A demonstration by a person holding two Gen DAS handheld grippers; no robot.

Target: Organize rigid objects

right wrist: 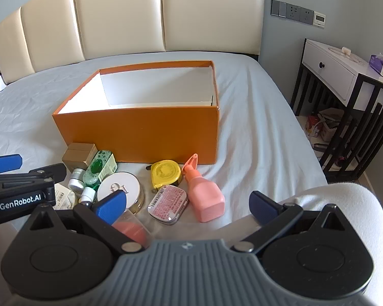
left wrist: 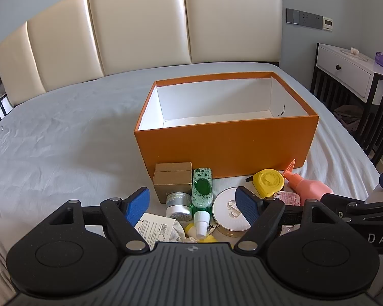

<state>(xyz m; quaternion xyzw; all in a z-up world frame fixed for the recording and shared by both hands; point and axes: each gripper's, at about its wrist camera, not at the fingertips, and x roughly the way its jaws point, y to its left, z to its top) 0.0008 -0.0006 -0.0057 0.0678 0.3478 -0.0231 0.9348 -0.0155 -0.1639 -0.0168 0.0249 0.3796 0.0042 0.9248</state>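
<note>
Both the left gripper (left wrist: 192, 205) and right gripper (right wrist: 187, 207) hang wide open and empty over small items heaped on the bed (left wrist: 63, 132), just in front of the empty orange box (left wrist: 227, 142). The pink bottle (right wrist: 204, 199) looks light, stiff and smooth; its flat body offers the best hold. Only the right view shows the pink tin (right wrist: 168, 202) whole.

An open orange box (right wrist: 140, 135) sits on the bed, white inside and bare. Before its near wall lie a brown carton (right wrist: 79, 154), green bottle (right wrist: 97, 169), round compact (right wrist: 120, 186), yellow tape measure (right wrist: 166, 173), pink tin (right wrist: 168, 204) and pink spray bottle (right wrist: 203, 195).
</note>
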